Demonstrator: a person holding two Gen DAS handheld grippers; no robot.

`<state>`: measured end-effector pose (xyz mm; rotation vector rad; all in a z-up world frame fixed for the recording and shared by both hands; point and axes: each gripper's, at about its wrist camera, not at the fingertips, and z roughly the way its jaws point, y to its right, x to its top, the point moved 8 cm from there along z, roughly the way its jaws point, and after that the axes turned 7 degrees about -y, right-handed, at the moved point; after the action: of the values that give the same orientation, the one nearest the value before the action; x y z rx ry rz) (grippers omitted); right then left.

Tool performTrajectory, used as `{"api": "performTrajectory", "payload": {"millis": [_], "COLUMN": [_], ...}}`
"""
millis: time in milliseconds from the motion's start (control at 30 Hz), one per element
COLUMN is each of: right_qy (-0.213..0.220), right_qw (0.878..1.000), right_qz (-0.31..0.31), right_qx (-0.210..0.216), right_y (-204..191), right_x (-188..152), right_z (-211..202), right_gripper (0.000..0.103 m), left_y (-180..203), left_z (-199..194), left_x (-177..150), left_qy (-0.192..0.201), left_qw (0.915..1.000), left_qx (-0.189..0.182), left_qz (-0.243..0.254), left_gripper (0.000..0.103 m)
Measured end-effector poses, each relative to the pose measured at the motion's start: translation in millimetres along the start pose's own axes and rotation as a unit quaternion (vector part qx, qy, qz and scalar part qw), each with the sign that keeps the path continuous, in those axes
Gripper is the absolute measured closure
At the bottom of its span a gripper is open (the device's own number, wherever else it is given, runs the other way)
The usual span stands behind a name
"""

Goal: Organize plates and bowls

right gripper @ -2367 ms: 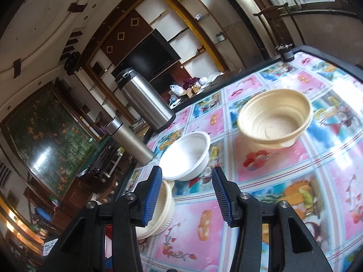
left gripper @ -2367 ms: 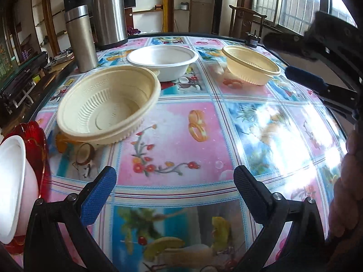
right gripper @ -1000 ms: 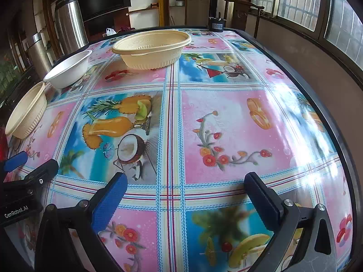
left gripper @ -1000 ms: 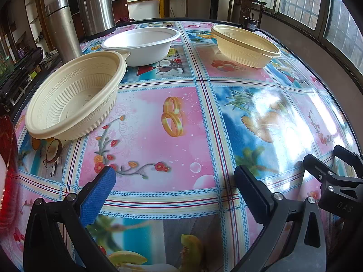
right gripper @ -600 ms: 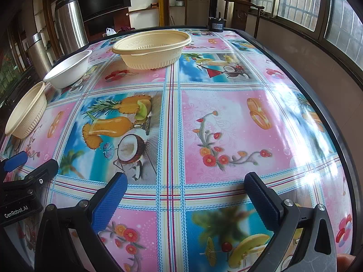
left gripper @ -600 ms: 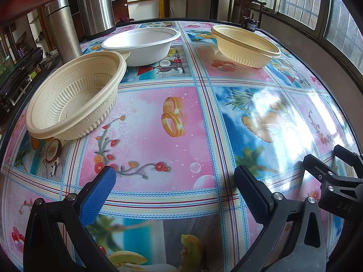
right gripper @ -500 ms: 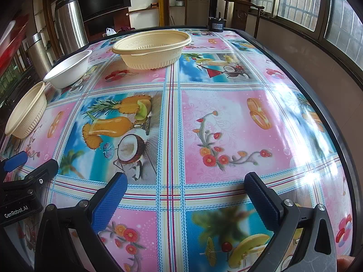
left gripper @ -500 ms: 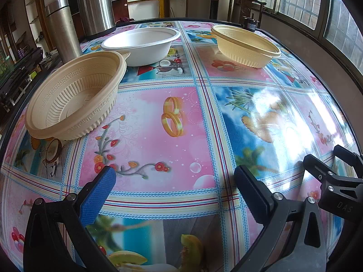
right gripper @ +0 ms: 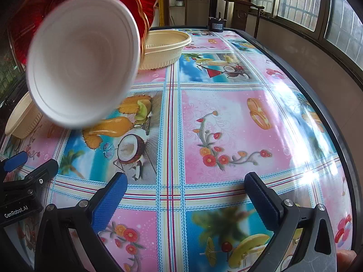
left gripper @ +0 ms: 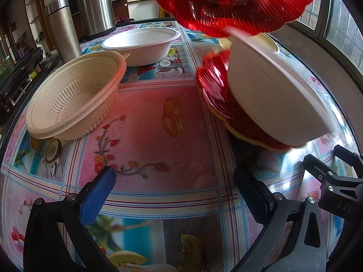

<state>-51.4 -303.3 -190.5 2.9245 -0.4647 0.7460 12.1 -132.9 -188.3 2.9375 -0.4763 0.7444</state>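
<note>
A stack of red plates [left gripper: 217, 99] with a white bowl [left gripper: 272, 90] riding on it is sweeping in tilted and blurred over the middle of the table [left gripper: 145, 122] — half a second ago this stretch of tablecloth was lying bare, with only a red smear at the top of the left view. Whatever is carrying it is not showing; neither gripper is. The left gripper [left gripper: 174, 188] is hanging wide open near the table's front edge with nothing between its blue pads, and the right gripper [right gripper: 186, 192] is doing the same beside it, spread wide and empty. That is meaning more pieces are arriving to sort, probably plates under plates and bowls into bowls, and no grasp is under way yet. The left view is giving the side of the incoming load: red fluted rims, another red plate [left gripper: 233, 2] higher up, and beyond them a cream bowl [left gripper: 74, 99] at the left edge, a second white bowl [left gripper: 140, 45] behind it, and two steel flasks [left gripper: 61, 27] at the far left corner. The right view is looking straight into the white bowl's empty inside and is showing another cream bowl [right gripper: 165, 47] toward the far edge — the left view is hiding nearly all of that one.
</note>
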Motion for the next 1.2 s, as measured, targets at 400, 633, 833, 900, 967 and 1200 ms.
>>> {"api": "performTrajectory", "payload": {"millis": [400,633,833,900,967,1200], "right_qy": [0.000,0.000,0.000,0.000,0.000,0.000], "right_qw": [1.000,1.000,1.000,1.000,1.000,1.000], "right_qz": [-0.001,-0.001,-0.001,-0.001,-0.001,-0.001], "right_qx": [0.000,0.000,-0.001,-0.001,-0.001,-0.001], "right_y": [-0.8,-0.9,-1.0,-1.2,-1.0,-1.3], "right_x": [-0.3,-0.2,-0.3,-0.4,-0.3,-0.4], "right_z": [0.0,0.0,-0.1,0.0,0.1,0.0], "right_gripper": [0.000,0.000,0.000,0.000,0.000,0.000], "left_y": [2.7,2.7,2.9,2.8,2.7,3.0], "left_z": [0.9,1.0,1.0,1.1,1.2,1.0], "left_x": [1.5,1.6,1.6,1.7,1.8,1.8], "left_qy": [0.001,0.001,0.001,0.001,0.001,0.001], "left_qw": [1.0000,1.0000,1.0000,1.0000,1.0000,1.0000], "left_qx": [0.001,0.001,0.001,0.001,0.001,0.001], "left_qz": [0.001,0.001,0.001,0.001,0.000,0.000], "left_gripper": [0.000,0.000,0.000,0.000,0.000,0.000]}}
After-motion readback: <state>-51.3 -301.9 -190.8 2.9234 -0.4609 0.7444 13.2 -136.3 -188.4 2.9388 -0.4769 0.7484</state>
